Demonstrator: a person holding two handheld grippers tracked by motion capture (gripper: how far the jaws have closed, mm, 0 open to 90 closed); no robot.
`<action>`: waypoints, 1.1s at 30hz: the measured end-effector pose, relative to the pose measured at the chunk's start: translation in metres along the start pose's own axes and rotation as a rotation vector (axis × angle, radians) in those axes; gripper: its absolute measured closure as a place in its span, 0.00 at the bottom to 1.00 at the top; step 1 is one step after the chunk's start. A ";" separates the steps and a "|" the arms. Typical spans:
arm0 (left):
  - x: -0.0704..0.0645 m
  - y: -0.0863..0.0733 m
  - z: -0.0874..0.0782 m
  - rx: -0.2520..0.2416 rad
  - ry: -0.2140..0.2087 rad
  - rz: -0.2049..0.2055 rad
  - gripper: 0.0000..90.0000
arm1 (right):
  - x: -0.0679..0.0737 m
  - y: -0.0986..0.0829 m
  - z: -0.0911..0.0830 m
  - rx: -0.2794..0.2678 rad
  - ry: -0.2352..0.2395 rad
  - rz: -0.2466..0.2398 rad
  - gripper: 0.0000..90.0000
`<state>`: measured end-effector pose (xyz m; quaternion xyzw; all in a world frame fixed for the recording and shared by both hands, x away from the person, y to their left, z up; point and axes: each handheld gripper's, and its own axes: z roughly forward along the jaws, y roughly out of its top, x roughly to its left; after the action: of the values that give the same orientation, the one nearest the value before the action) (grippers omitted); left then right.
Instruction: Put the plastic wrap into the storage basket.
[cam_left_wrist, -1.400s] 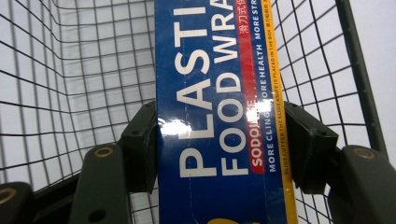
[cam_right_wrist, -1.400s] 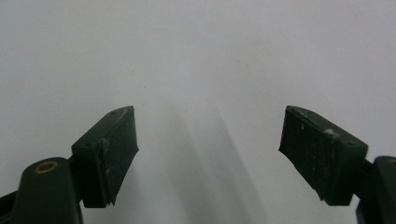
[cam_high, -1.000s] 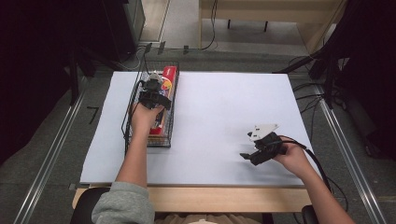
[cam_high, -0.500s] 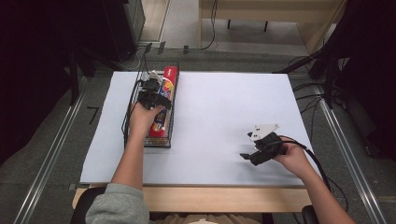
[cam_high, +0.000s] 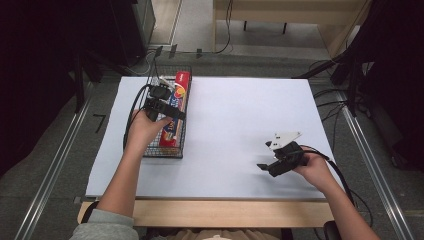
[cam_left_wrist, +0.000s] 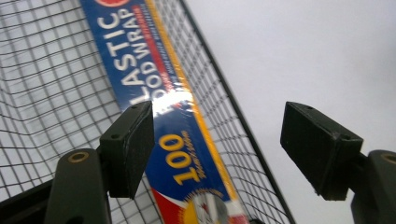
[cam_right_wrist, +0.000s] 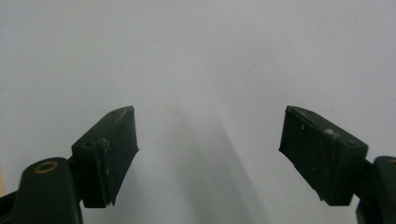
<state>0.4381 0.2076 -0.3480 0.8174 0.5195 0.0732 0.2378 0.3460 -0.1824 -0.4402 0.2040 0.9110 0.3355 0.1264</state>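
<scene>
The left gripper (cam_left_wrist: 217, 154), jaws apart, hangs over the wire basket (cam_high: 150, 150) with the plastic food wrap box (cam_left_wrist: 154, 93) lying lengthwise just below and ahead, a light, stiff, probably slick carton best pinched across its narrow width, while the right gripper (cam_right_wrist: 210, 154) rests open on the tabletop (cam_high: 240, 125).
</scene>
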 end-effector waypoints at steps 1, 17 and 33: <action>-0.002 -0.002 -0.002 -0.002 -0.012 0.011 0.29 | 0.000 0.000 0.000 -0.001 0.001 0.001 0.22; -0.032 -0.030 -0.023 -0.044 -0.124 0.170 0.29 | -0.008 0.001 -0.004 -0.033 0.065 0.081 0.21; -0.068 -0.058 -0.005 -0.111 -0.249 0.342 0.37 | -0.009 0.001 -0.005 -0.043 0.084 0.099 0.21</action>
<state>0.3586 0.1692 -0.3618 0.8819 0.3352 0.0394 0.3292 0.3524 -0.1886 -0.4347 0.2315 0.8969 0.3690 0.0756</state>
